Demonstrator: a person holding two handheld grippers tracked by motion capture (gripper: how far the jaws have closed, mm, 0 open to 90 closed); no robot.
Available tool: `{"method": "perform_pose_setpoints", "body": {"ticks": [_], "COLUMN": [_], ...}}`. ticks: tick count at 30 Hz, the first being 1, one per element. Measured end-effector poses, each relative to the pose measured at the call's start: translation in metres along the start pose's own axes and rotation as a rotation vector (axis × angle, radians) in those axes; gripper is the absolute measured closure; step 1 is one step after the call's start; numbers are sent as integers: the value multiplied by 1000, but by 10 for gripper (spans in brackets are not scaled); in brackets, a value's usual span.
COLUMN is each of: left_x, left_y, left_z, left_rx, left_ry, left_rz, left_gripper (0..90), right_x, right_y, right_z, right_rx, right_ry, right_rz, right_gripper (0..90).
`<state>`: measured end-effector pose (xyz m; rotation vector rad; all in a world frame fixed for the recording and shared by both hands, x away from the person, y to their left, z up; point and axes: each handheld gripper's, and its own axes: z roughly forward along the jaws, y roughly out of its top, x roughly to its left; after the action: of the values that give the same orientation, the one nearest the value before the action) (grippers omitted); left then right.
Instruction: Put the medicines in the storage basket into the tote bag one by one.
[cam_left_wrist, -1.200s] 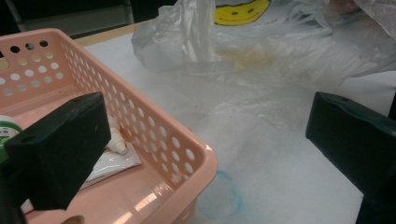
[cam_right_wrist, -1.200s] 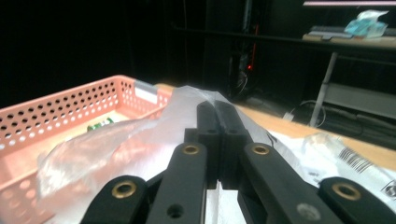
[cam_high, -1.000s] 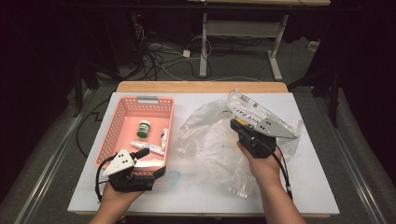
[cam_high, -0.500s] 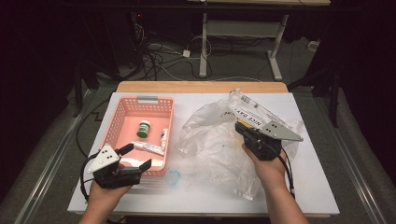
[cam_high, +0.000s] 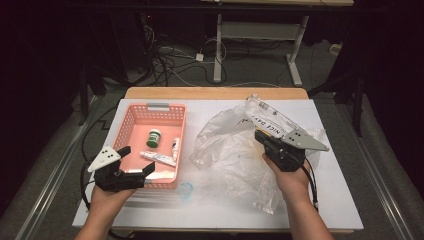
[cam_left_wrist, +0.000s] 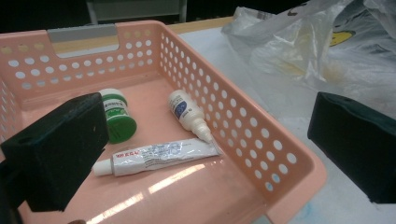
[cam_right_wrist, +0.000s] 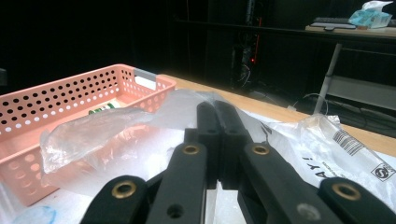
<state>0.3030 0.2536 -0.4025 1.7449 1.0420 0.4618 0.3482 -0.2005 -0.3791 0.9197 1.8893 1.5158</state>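
Observation:
A pink perforated basket (cam_high: 150, 106) (cam_left_wrist: 79, 35) holds a green-lidded jar (cam_high: 154, 137) (cam_left_wrist: 116, 121), a small white dropper bottle (cam_high: 175, 146) (cam_left_wrist: 187, 112) and a white tube (cam_high: 157, 159) (cam_left_wrist: 159, 156). My left gripper (cam_high: 137, 159) (cam_left_wrist: 205, 149) hovers at the basket's near left corner. Its jaws have just been opening and stand wide apart, with nothing gripped. My right gripper (cam_high: 260, 135) (cam_right_wrist: 217, 109) is shut on a fold of the clear plastic bag (cam_high: 235, 155) (cam_right_wrist: 107, 135), holding that edge up off the table.
The bag (cam_left_wrist: 303, 51) spreads crumpled over the middle and right of the white table (cam_high: 340, 200), close to the basket's right wall. A faint blue ring (cam_high: 186, 190) lies near the front edge. Cables and desk legs stand beyond the far edge.
My left gripper has drawn back leftward from the basket's near right corner to its near left corner, and its jaws stand wider. The right gripper and bag have hardly moved.

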Motion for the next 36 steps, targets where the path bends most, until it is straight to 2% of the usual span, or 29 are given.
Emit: {"method": "perform_pose_setpoints", "body": {"ticks": [2, 5, 7, 10, 12, 14, 16, 17, 22, 23, 24, 25, 26, 27, 29, 32, 36], "left_x": [3, 7, 11, 18, 25, 31, 36, 38, 52, 55, 57, 59, 62, 64, 67, 71, 73], "left_y": [6, 16, 22, 30, 33, 35, 37, 38, 44, 45, 46, 46, 46, 46, 46, 43, 39], "left_z": [2, 7, 9, 14, 18, 24, 29, 33, 46, 48, 51, 54, 56, 58, 63, 71, 82], "left_rx": [12, 31, 34, 37, 47, 62, 84, 106, 204, 228, 257, 284, 313, 339, 380, 458, 546], "left_ry": [-1, -2, -7, 11, 10, 37, 59, 72, 74, 80, 89, 93, 96, 101, 118, 146, 182], "left_rz": [-7, 5, 3, 14, -8, -21, -32, -40, -65, -72, -68, -67, -70, -75, -78, -84, -70], "left_gripper": [0, 20, 78, 178, 199, 246, 355, 404, 629, 671, 757, 757, 825, 825, 881, 882, 882], "right_x": [0, 0, 0, 0, 0, 0, 0, 0, 0, 0, 0, 0, -1, -1, -1, -1, -1], "right_y": [0, 1, 1, 1, 1, 1, 1, 1, 2, 2, 2, 2, 2, 2, 2, 3, 3], "right_z": [0, -1, -1, -2, -2, -2, -2, -2, -3, -3, -3, -3, -3, -4, -4, -5, -5], "right_rx": [-3, -5, -7, -8, -10, -10, -11, -13, -15, -15, -17, -16, -16, -16, -20, -22, -24], "right_ry": [3, 2, 2, 2, 2, 2, 3, 3, 5, 5, 5, 5, 5, 4, 2, 2, 1], "right_rz": [-1, 3, 4, 6, 7, 6, 8, 7, 8, 9, 8, 10, 9, 12, 12, 15, 12], "right_gripper": [900, 900, 900, 900, 900, 900, 900, 900, 900, 900, 900, 900, 900, 900, 900, 900, 900]}}
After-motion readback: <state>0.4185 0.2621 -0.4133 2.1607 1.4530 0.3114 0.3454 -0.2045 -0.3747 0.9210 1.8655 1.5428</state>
